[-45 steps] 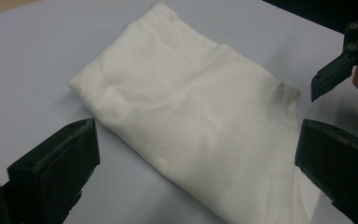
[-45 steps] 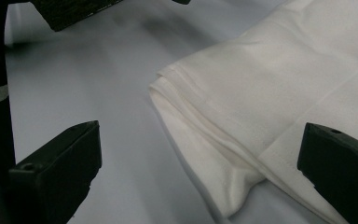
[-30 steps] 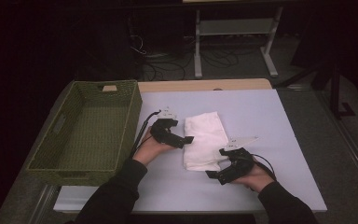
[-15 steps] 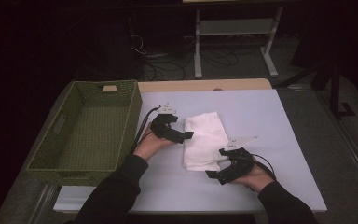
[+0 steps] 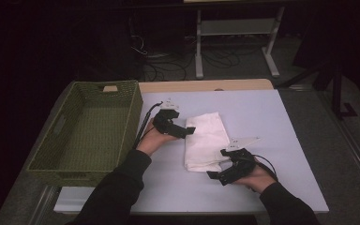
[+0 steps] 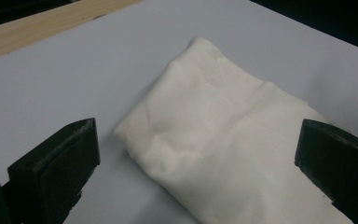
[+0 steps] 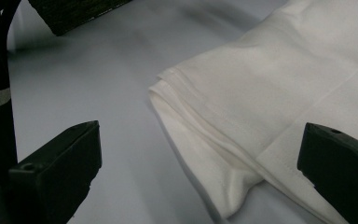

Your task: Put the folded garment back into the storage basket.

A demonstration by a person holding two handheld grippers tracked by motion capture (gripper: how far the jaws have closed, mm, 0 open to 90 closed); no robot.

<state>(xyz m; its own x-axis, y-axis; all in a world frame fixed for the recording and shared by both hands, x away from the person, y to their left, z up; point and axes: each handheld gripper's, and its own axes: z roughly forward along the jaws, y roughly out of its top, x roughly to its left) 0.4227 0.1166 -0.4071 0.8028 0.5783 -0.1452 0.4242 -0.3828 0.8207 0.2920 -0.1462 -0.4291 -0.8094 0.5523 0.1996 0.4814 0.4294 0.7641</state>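
High view shows the white cloth [image 5: 206, 142] folded mid-frame on the counter [image 5: 281, 122]. Left gripper [image 5: 187, 131] and right gripper [image 5: 215, 174] gape wide, holding nothing. Best pinch all layers at both edges together.

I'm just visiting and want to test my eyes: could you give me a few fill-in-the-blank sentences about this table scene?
1. The folded white cloth lies on the ____ table.
2. The left gripper and the right gripper both have their jaws ____.
3. The woven green basket stands to the ____ of the cloth in the high view.
4. The cloth lies ____ the basket.

Missing words: white; open; left; outside
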